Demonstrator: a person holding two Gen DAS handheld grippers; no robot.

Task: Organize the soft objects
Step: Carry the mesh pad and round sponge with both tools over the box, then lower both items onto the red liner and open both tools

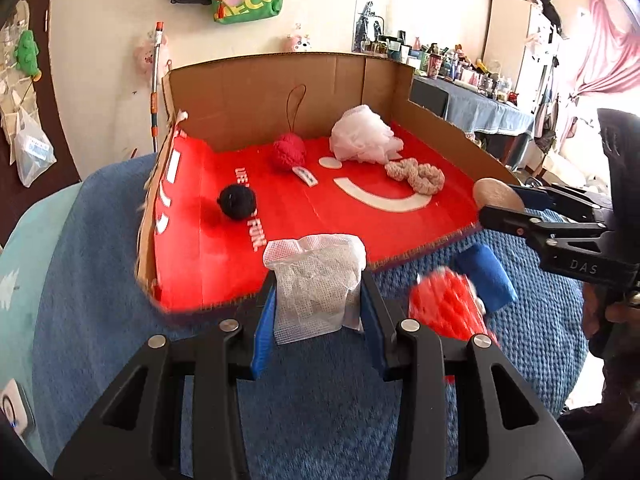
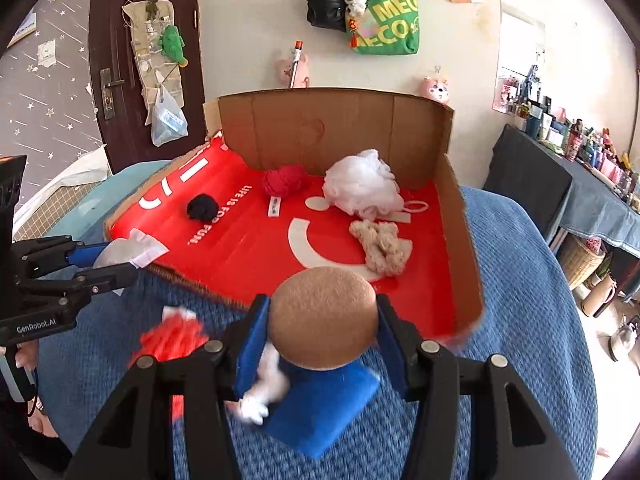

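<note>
My left gripper (image 1: 318,300) is shut on a white mesh cloth (image 1: 316,280), held just in front of the red cardboard tray (image 1: 224,264); it also shows in the right wrist view (image 2: 120,254). My right gripper (image 2: 320,332) is shut on a round tan puff (image 2: 322,316) at the tray's near edge (image 2: 424,300); the puff also shows in the left wrist view (image 1: 496,196). In the tray lie a black pom (image 1: 237,201), a red knit ball (image 1: 288,152), a white bath pouf (image 1: 364,136) and a beige scrunchie (image 1: 416,174).
On the blue blanket (image 1: 100,272) in front of the tray lie a red mesh sponge (image 1: 444,308) and a blue sponge (image 1: 486,276). A white piece (image 2: 260,396) lies below my right gripper. Cardboard walls (image 2: 332,136) close the tray's back and right side.
</note>
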